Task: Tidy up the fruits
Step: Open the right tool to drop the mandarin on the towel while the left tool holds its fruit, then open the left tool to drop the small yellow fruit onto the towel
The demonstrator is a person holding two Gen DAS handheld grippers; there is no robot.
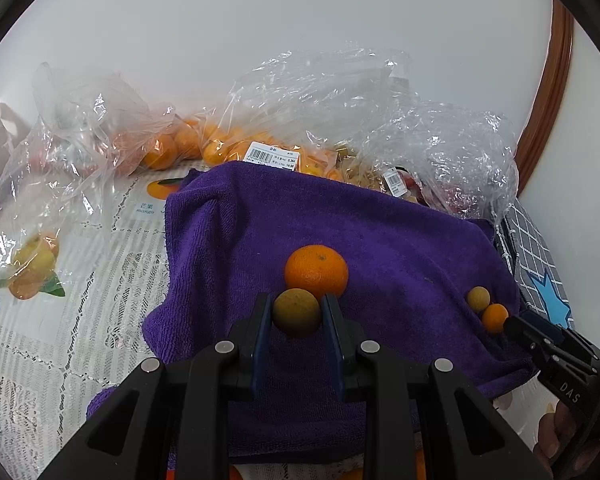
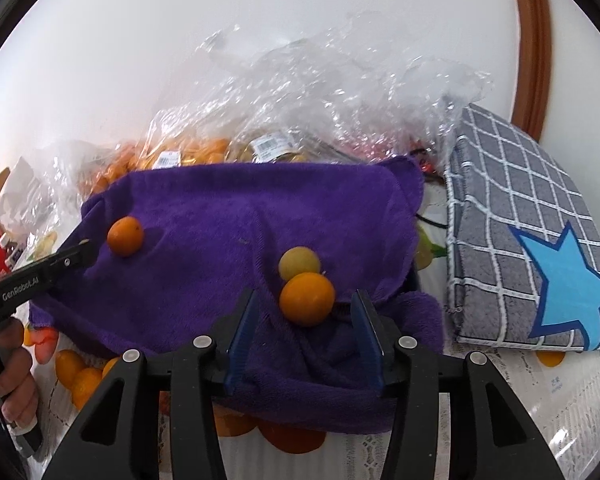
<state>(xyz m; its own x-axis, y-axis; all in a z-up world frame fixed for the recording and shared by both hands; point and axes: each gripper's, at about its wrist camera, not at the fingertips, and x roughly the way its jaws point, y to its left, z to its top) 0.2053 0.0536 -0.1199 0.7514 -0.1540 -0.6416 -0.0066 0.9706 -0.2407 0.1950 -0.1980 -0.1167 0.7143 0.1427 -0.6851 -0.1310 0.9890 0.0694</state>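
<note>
My left gripper [image 1: 296,314] is shut on a small yellow-green fruit [image 1: 296,312], held just above the purple towel [image 1: 340,220]. Right behind it lies an orange [image 1: 317,272] on the towel. My right gripper [image 2: 306,316] is open, its jaws on either side of a small orange fruit [image 2: 307,299] that rests on the towel [image 2: 220,208]. A small yellow-green fruit [image 2: 299,263] touches it from behind. The orange also shows in the right wrist view [image 2: 125,236], next to the left gripper's tip. The right pair also shows in the left wrist view [image 1: 487,308].
Clear plastic bags of oranges and other fruit [image 1: 228,140] lie behind the towel against the white wall. A grey checked cushion with a blue star [image 2: 532,240] sits to the right. A lace tablecloth with fruit prints [image 1: 60,280] covers the table. A brown wooden frame [image 1: 552,100] stands at the far right.
</note>
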